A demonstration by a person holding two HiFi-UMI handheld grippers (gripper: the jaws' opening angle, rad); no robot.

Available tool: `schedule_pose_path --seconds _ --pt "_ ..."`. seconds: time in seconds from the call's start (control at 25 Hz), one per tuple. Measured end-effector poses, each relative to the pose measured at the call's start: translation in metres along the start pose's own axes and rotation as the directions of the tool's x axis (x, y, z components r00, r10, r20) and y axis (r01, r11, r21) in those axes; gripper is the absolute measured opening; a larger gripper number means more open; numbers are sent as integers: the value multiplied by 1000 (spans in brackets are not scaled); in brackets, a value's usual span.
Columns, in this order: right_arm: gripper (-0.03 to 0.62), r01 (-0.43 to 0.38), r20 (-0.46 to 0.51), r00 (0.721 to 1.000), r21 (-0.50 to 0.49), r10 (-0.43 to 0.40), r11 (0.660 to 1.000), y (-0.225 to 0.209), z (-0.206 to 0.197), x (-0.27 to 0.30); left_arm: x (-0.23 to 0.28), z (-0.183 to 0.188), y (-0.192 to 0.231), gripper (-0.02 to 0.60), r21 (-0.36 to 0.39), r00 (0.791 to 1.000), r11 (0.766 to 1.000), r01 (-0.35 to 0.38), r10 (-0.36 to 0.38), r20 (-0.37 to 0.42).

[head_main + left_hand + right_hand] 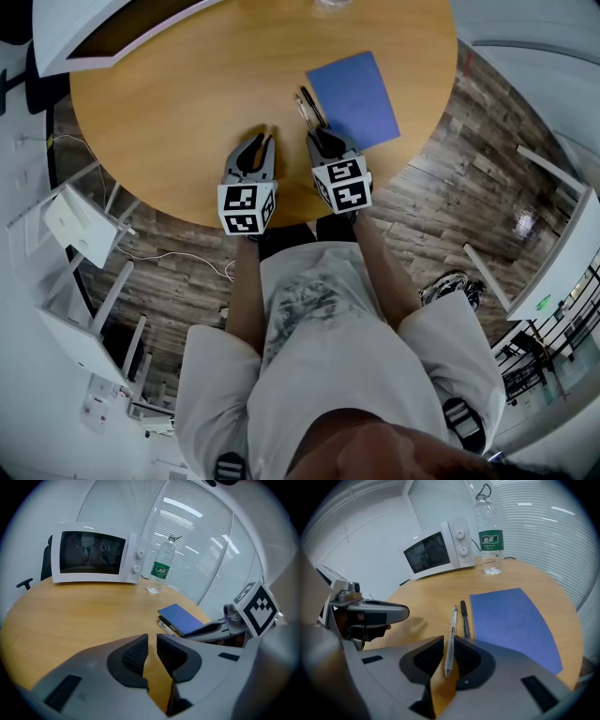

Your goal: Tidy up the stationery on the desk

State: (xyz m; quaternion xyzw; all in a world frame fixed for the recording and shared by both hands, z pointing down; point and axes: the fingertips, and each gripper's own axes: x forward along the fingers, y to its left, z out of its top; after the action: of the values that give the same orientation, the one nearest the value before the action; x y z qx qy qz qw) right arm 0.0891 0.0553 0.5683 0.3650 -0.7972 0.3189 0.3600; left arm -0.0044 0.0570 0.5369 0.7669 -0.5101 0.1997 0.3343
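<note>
The right claw hides the near end of the black pen.

The notebook is blue, one pen black, the desk tan (microwave white).

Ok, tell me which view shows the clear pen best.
The right gripper view: the clear pen lies full length on the desk, between the open jaws of the right gripper, beside the black pen. The head view shows a thin line by the blue notebook; the left gripper view only a sliver at its edge.
</note>
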Motion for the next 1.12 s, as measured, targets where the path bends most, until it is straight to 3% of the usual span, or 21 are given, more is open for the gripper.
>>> schedule_pose_path --seconds 0.16,0.4,0.68,0.88,1.12 --pt "135 -4 22 1000 -22 5 1000 3 6 -8 -1 6 -4 54 8 1000 1000 17 -17 19" --pt "132 -33 156 986 -125 52 992 5 31 -49 -8 22 -25 52 45 994 996 71 -75 84" --pt "97 -12 294 954 -172 63 985 -17 57 -95 -14 48 -59 49 74 970 984 159 -170 174" --pt "74 -4 371 927 -151 60 989 -37 63 -122 -17 63 -84 26 105 950 973 205 -224 217" --pt "61 -50 422 901 -115 95 992 -48 59 -142 -21 73 -100 9 122 934 966 229 -253 252"
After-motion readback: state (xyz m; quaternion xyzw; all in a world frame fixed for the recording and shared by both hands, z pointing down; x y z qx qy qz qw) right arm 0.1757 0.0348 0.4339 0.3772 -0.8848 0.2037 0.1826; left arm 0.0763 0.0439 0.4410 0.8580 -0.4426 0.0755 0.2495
